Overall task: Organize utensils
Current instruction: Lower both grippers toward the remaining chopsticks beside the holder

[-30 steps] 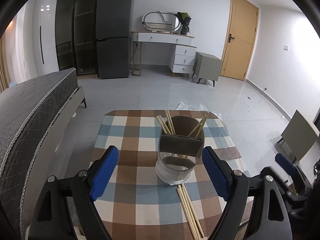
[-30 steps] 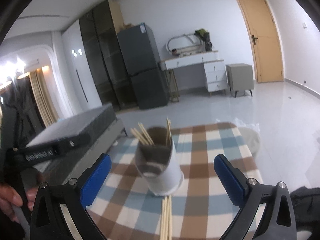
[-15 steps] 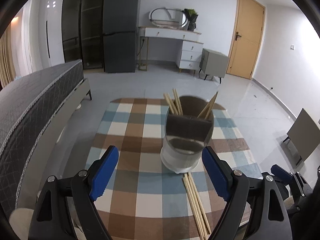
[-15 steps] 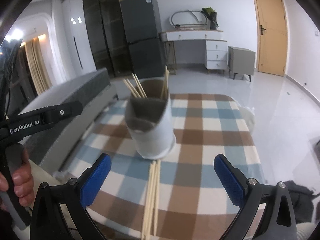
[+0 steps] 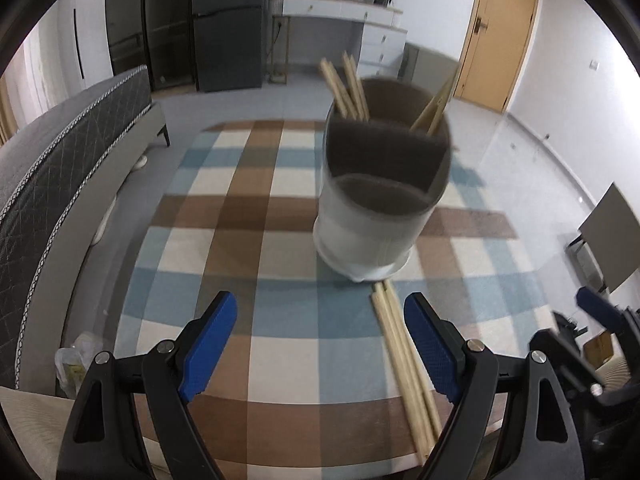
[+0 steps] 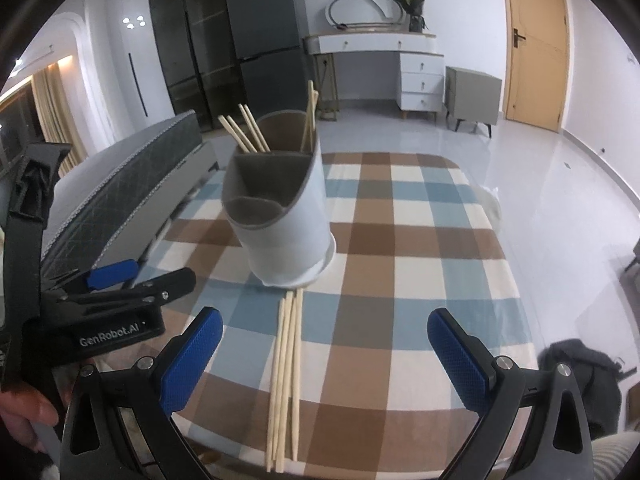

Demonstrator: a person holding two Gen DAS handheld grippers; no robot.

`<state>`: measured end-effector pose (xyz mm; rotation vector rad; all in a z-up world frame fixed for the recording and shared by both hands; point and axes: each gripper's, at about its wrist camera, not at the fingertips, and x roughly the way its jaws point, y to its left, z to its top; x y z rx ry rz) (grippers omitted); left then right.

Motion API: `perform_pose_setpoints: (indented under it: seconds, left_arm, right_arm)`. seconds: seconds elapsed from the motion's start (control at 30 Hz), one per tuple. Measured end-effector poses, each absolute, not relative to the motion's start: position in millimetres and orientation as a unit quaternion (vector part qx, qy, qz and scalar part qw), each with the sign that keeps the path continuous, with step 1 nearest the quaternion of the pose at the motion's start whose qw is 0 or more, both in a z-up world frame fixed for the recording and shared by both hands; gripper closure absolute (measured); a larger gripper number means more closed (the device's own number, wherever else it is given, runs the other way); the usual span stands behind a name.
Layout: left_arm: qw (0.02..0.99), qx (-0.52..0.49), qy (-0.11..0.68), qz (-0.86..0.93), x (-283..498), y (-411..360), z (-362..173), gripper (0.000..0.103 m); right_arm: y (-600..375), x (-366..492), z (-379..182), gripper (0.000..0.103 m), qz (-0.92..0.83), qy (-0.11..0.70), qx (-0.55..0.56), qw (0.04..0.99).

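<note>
The white utensil holder (image 6: 286, 216) stands upright on the checked tablecloth (image 6: 420, 248), with chopsticks (image 6: 244, 132) leaning in its rear compartments. A bundle of loose chopsticks (image 6: 286, 368) lies flat on the cloth just in front of the holder's base. The left gripper (image 5: 320, 344) and the right gripper (image 6: 324, 352) hover near that bundle, jaws spread wide, grasping nothing.

Even indoor light, fairly bright. Ceiling spots (image 6: 134, 21) blown out at upper left; glare on the glossy floor (image 6: 520, 160). Heavy fisheye bend and black vignette at corners. Left wrist view motion-blurred, holder (image 5: 380, 184) smeared; right wrist view sharper.
</note>
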<state>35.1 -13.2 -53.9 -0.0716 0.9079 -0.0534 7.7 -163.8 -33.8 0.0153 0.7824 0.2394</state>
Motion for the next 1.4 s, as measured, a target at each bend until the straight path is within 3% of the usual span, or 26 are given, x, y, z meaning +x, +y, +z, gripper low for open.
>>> perform_pose_setpoints:
  seconds: [0.47,0.83,0.97,1.2,1.4]
  left_arm:
    - [0.845,-0.105,0.524,-0.027,63.6,8.1,-91.9,0.021]
    - [0.824,-0.144,0.547,-0.006,75.4,28.8,-103.3,0.021]
    - [0.82,-0.145,0.554,-0.005,76.7,29.1,-106.2,0.021]
    - [0.816,-0.145,0.56,-0.004,78.8,31.0,-110.2,0.021]
    - [0.815,-0.142,0.562,-0.001,80.9,30.7,-111.7,0.021]
  right_arm:
    - [-154.4,46.0,-78.9,0.003,0.098,0.465,0.012,0.88]
    - [-147.1,91.9,-118.9,0.033,0.086,0.521,0.018,0.849]
    - [-129.8,101.7,-124.3,0.04,0.102,0.515,-0.01,0.851]
    - [-116.8,110.0,-137.4,0.071,0.113,0.53,-0.032,0.84]
    - [-109.7,105.1,-138.5,0.076,0.13,0.533,-0.041,0.835]
